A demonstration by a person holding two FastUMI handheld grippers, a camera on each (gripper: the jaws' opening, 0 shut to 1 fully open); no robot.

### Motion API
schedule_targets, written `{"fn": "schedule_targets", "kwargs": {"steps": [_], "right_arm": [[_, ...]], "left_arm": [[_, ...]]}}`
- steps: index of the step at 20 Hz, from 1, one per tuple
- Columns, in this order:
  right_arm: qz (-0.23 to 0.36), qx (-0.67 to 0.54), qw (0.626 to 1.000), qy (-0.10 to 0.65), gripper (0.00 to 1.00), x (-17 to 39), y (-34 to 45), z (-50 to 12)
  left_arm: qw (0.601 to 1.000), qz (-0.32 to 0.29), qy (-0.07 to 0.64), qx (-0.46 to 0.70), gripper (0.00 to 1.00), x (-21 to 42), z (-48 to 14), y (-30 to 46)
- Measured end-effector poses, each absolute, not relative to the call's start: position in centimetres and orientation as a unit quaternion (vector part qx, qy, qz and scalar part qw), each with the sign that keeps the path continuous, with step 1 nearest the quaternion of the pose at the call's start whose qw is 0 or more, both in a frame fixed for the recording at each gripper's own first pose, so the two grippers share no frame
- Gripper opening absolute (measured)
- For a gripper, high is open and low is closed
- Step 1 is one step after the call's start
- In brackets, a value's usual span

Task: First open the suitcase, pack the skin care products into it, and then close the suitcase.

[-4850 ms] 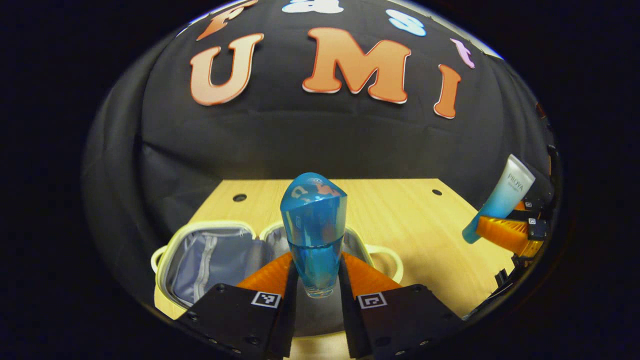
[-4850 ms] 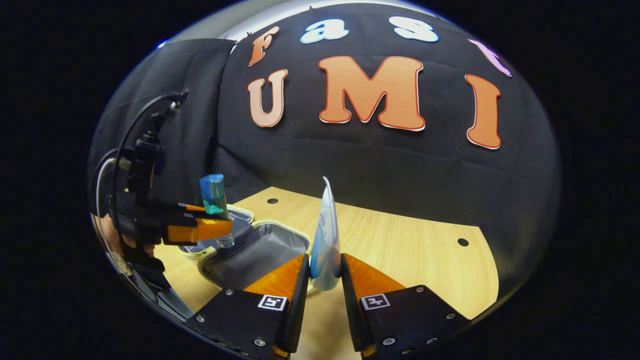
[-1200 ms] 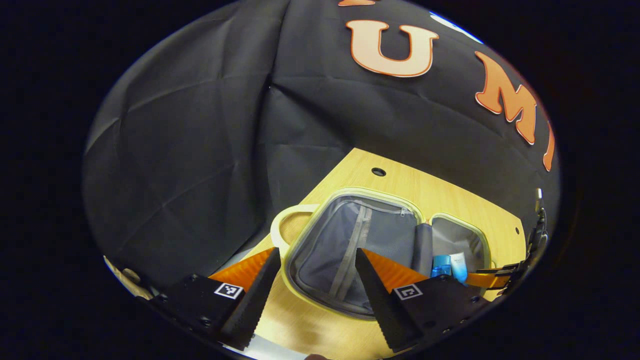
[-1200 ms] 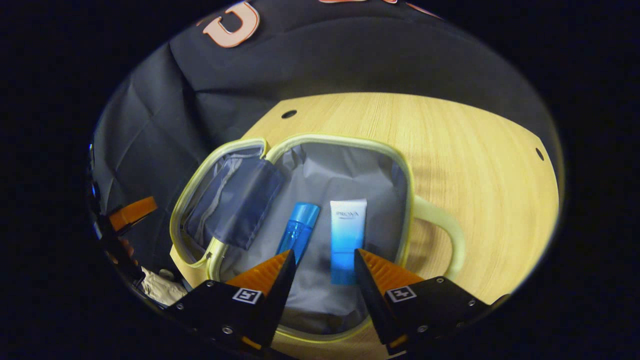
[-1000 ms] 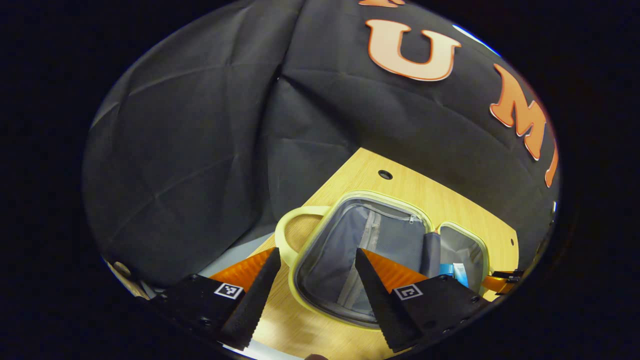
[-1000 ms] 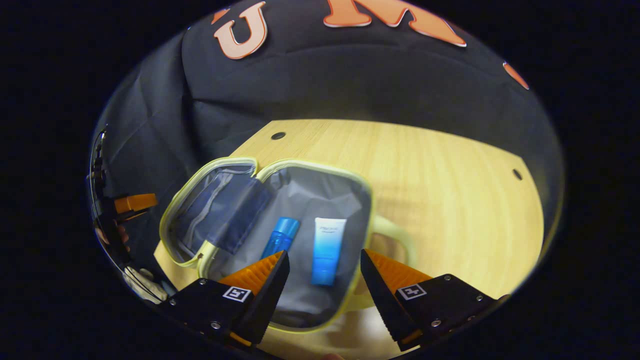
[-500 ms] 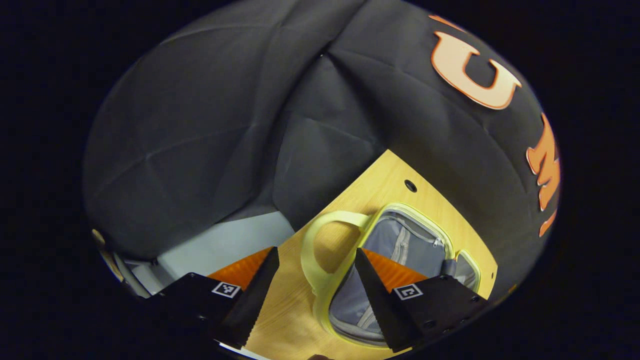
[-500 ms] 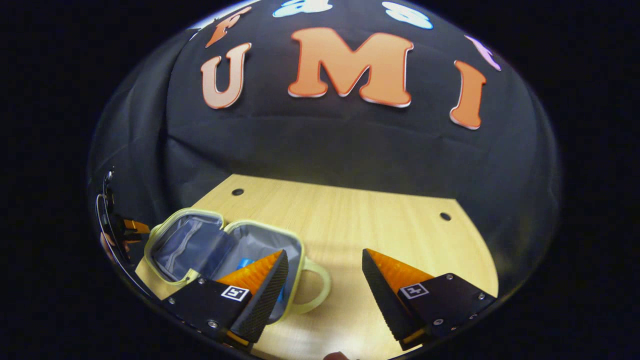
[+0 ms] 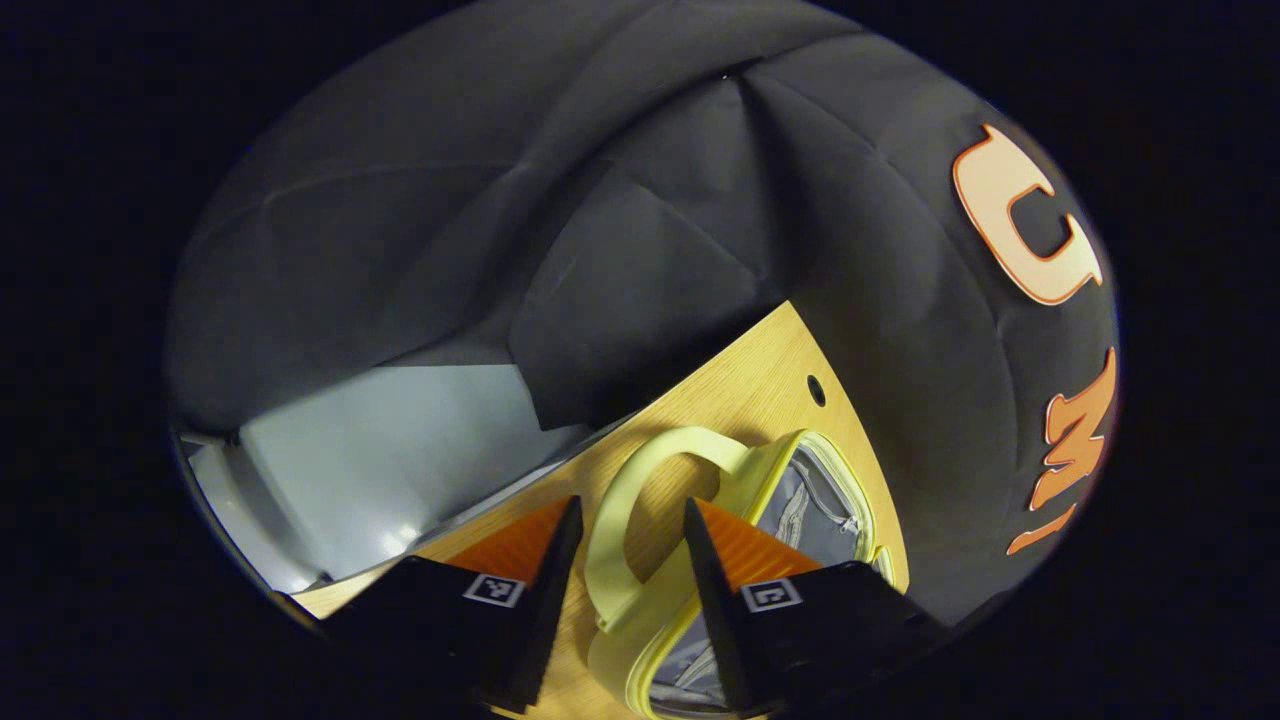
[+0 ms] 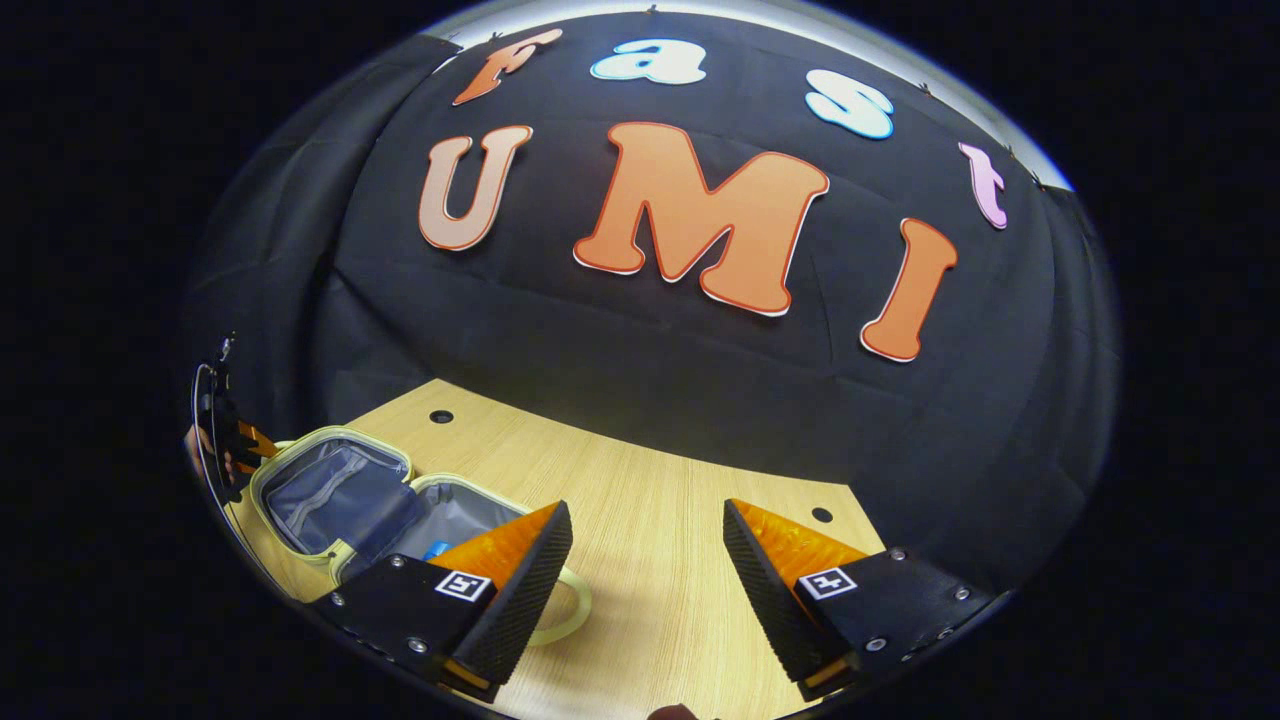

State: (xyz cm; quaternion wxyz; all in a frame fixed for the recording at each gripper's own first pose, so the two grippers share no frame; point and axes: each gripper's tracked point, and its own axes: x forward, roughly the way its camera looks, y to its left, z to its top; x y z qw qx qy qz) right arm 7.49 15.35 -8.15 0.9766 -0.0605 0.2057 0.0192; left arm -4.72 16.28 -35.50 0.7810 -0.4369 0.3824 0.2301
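The pale yellow suitcase (image 9: 748, 470) lies open on the wooden table (image 9: 740, 380), its grey zipped lining facing up. Its looped handle (image 9: 603, 560) runs between the fingers of my left gripper (image 9: 632, 502), which is open but narrowed around it; I cannot tell whether either finger touches it. In the right gripper view the suitcase (image 10: 335, 433) sits low at the left with both halves open. A bit of a blue skin care product (image 10: 435, 550) peeks out beside one finger. My right gripper (image 10: 645, 510) hovers wide open over bare table to the right of the case, holding nothing.
The table's left edge is close to the suitcase handle, with grey floor (image 9: 380, 450) beyond it. Small round holes (image 10: 441, 416) mark the tabletop near the back. A hand holding the left gripper (image 10: 228, 447) shows at the far left of the right gripper view.
My left gripper swung left to the suitcase handle and its fingers narrowed around it. My right gripper drew back and up from the case, still open. Both products lie in the case, released earlier.
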Motion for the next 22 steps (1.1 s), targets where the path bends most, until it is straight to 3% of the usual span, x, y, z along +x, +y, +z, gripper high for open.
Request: {"fn": "schedule_targets", "kwargs": {"steps": [2,4,5,7,14,22], "right_arm": [[0.022,-0.054,0.978,0.202,0.96,7.4,15.3,-7.9],[0.020,-0.047,0.978,0.201,0.96,7.3,14.9,-8.0],[0.018,-0.048,0.979,0.200,0.96,7.2,14.4,-8.0],[0.014,-0.048,0.979,0.196,0.96,7.0,13.1,-7.8],[0.020,-0.036,0.984,0.173,0.96,6.7,11.0,-6.9],[0.038,-0.010,0.987,0.156,0.96,6.5,8.0,-6.9]], "left_arm": [[0.793,0.231,0.387,-0.410,0.34,-5.0,-35.9,17.1],[0.809,0.201,0.380,-0.401,0.20,-4.5,-34.7,16.6],[0.817,0.203,0.372,-0.391,0.19,-3.0,-36.2,16.9],[0.828,0.184,0.377,-0.373,0.08,-4.6,-33.2,16.3],[0.892,0.111,0.293,-0.327,0.07,-3.5,-20.8,14.0],[0.933,0.013,0.222,-0.282,0.07,-1.2,-7.2,1.9]]}}
